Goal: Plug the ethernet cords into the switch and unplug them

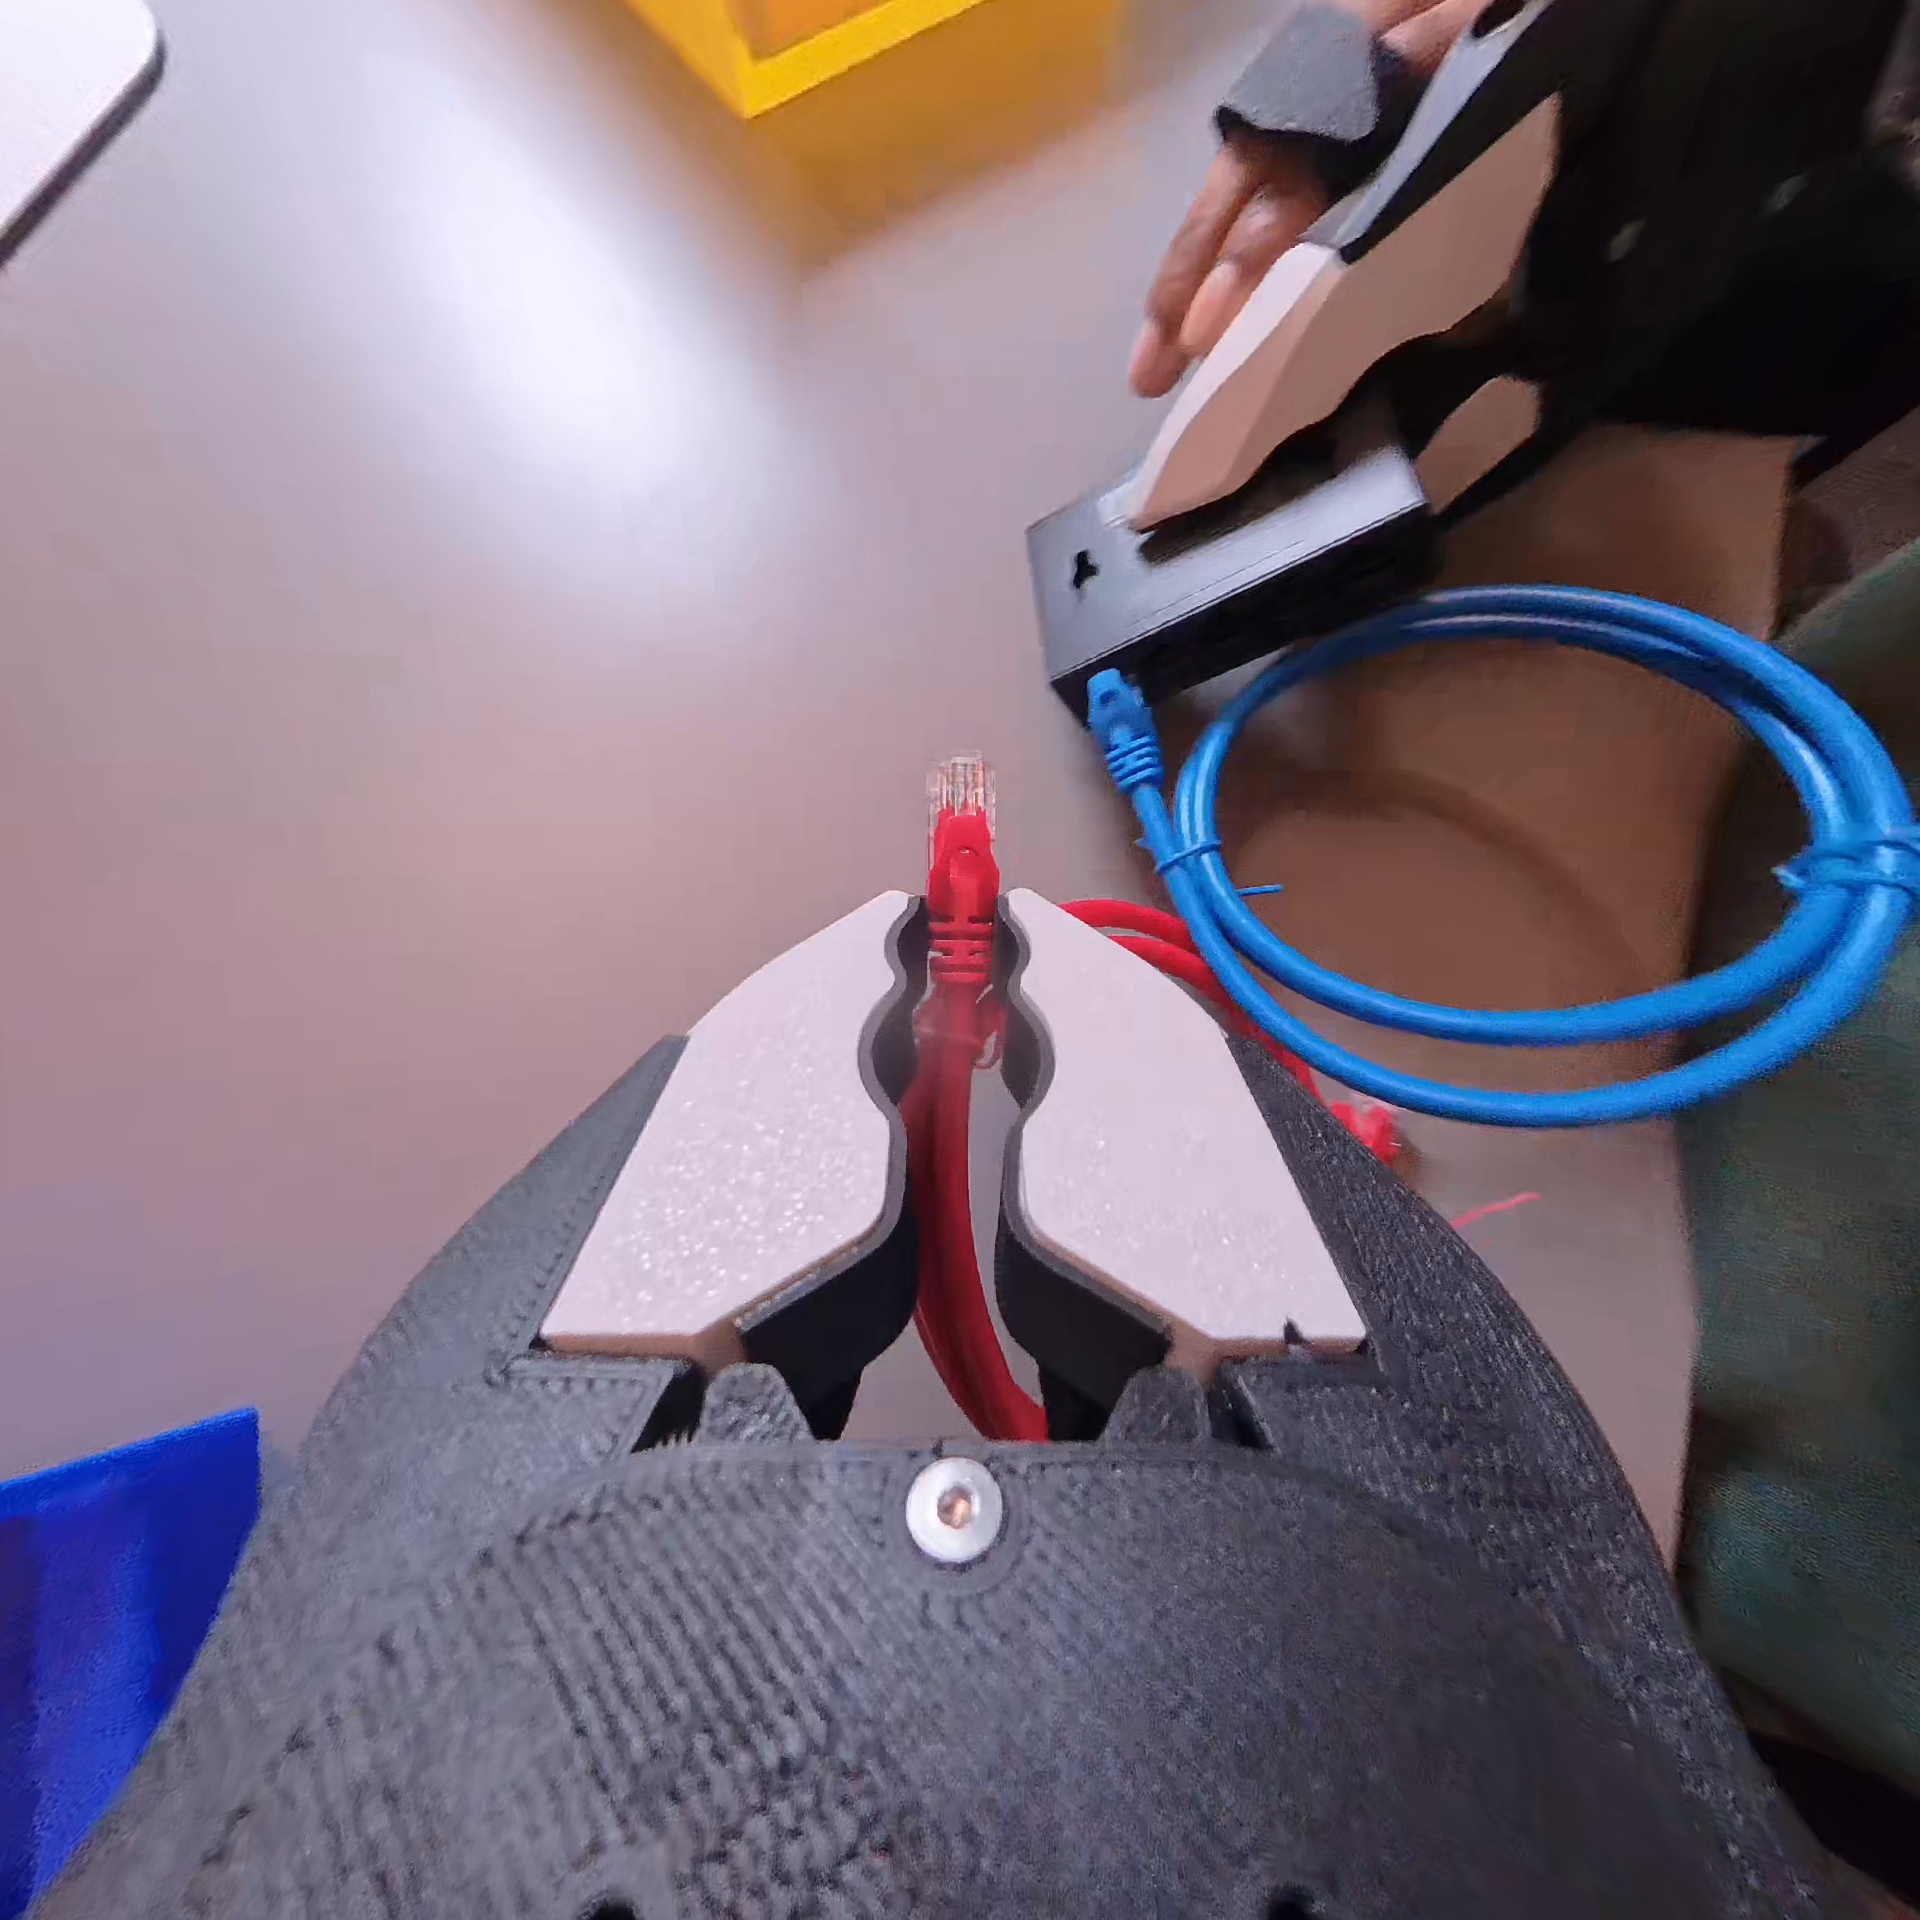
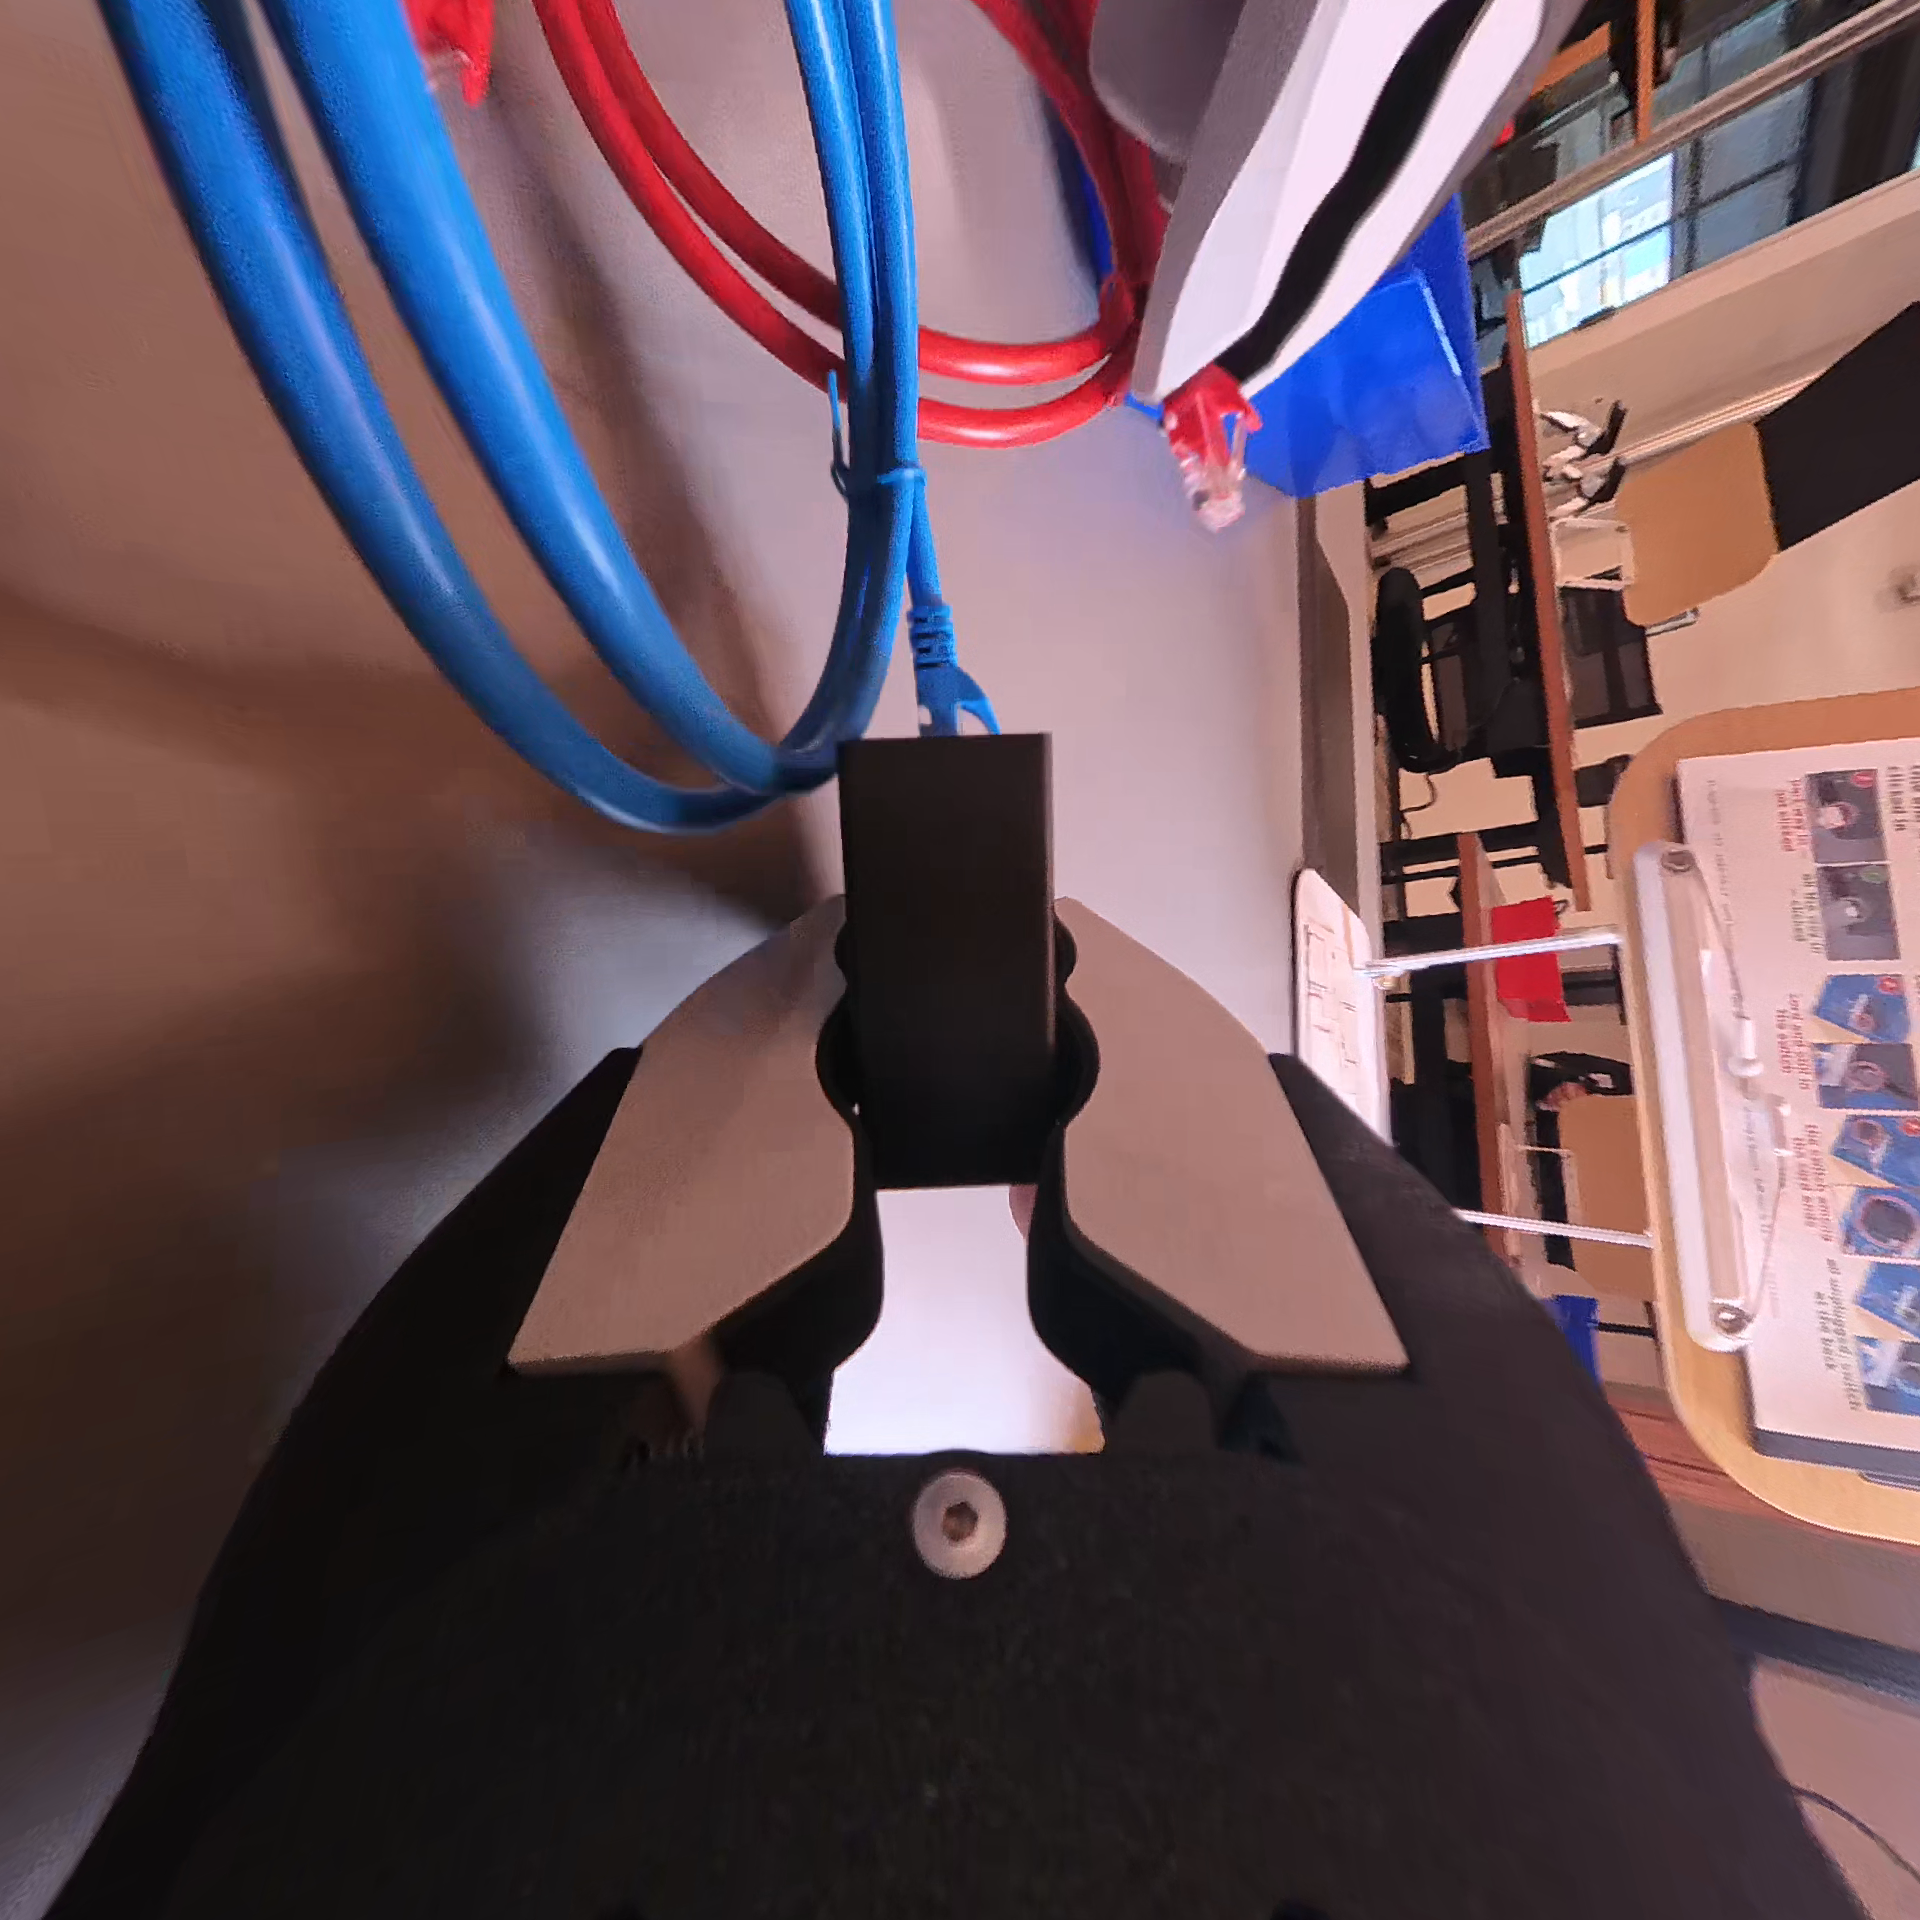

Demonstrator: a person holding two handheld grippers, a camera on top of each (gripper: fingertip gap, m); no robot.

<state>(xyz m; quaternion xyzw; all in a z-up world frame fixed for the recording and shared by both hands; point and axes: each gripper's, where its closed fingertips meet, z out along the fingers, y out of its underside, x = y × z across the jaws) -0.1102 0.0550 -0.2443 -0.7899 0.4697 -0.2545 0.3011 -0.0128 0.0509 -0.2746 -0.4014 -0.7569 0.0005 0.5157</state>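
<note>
Looking along the left claw [image 1: 961, 914], the left wrist view shows both fingers closed on the moulded boot of the red ethernet cord [image 1: 961, 904], with its clear plug projecting forward past the fingertips and clear of any port; the cord's body runs back between the fingers, and part of its coil shows to the right of the claw. Ahead and to the right, the black switch [image 1: 1226, 582] sits over the bench [image 1: 468, 520], held by the right claw [image 1: 1236, 488], whose fingers lie across its top and underside; a gloved hand [image 1: 1236, 239] is visible behind that claw. The blue ethernet cord [image 1: 1558, 831] is plugged into the near face of the switch at its left end, and its tied coil loops out to the right. A yellow box [image 1: 821, 52] stands at the far edge, and a blue bin [image 1: 114, 1579] sits at the lower left. In the right wrist view, the right claw [image 2: 951, 977] is closed partway on the switch [image 2: 945, 935], gripping its two broad faces. The blue ethernet cord [image 2: 940, 665] enters the far face of the switch, its loops trailing to the upper left. Beyond it, the left claw [image 2: 1195, 384] holds the red ethernet cord [image 2: 1205, 436], whose plug points toward the switch, well apart from it. A blue bin [image 2: 1382, 395] lies behind that claw.
</note>
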